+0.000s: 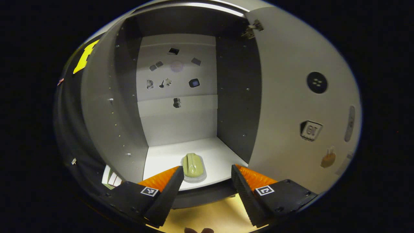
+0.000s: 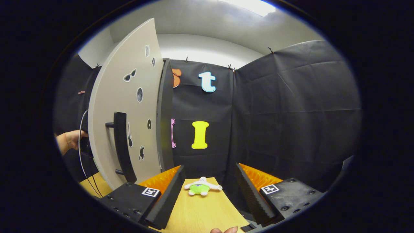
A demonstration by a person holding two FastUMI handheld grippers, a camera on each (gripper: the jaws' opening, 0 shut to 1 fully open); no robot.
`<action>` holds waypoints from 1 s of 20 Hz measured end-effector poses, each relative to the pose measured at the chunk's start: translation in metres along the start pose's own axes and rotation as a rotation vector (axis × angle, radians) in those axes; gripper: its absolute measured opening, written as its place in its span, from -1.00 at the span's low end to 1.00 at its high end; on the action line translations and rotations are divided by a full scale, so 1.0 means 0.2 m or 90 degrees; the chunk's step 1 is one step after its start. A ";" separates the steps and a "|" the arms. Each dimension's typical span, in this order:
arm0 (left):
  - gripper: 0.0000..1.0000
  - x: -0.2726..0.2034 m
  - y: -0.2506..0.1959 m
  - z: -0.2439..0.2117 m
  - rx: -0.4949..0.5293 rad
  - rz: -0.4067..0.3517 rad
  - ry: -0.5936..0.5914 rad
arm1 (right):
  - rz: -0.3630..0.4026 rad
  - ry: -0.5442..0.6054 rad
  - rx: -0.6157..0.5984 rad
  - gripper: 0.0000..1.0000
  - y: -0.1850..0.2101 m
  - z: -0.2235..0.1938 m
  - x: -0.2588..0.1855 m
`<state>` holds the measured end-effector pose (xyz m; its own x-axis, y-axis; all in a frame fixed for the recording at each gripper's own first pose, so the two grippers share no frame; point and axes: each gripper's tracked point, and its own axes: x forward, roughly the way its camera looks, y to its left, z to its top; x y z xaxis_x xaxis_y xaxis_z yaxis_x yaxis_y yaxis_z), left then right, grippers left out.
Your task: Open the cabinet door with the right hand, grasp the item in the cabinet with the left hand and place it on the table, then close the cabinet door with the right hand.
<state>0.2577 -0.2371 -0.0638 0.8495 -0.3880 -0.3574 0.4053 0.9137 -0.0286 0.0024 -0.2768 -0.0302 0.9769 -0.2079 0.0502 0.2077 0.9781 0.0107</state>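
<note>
Cabinet stands open before the left gripper's camera, a grey box with a pale back wall that bears a scatter of small stickers. Its door is swung out on the side right of the opening in the left gripper view, hinge up at the top corner, with more stickers on the inner face. The right gripper view sees that same door from outside, edge-on and upright, to the left of the gripper, with a dark bar handle mounted on it and small stickers around the handle. Behind the door's far edge a person's hand shows, with a thin cable hanging near it.

Under the cabinet's floor runs a wooden table; the right gripper view shows the tabletop stretching forward from the door's foot.

On the cabinet's white floor, near the front lip and about midway across the opening, lies the item, a pale green, rounded lump on a lighter base.

Left gripper hangs just in front of the cabinet's lip with fingers spread wide, the item seen between them but beyond the tips, untouched. Right gripper is also spread wide, beside the door and clear of the handle, holding nothing.

Out on the table past the door lies a small white-and-green plush toy.
</note>
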 end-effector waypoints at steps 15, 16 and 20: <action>0.28 0.67 0.25 -0.27 0.009 0.016 0.276 | -0.056 0.051 0.022 0.94 -0.38 -0.20 0.06; 0.25 0.68 0.25 -0.29 0.009 0.015 0.286 | -0.057 0.052 0.024 0.94 -0.39 -0.21 0.06; -0.22 0.71 0.28 -0.29 0.017 0.034 0.293 | -0.058 0.058 0.035 0.94 -0.41 -0.22 0.06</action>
<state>0.3812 -0.2329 -0.1697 0.6332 -0.2410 -0.7355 0.3787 0.9252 0.0229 -0.0016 -0.3600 -0.0754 0.9554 -0.2920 -0.0437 0.2944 0.9534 0.0659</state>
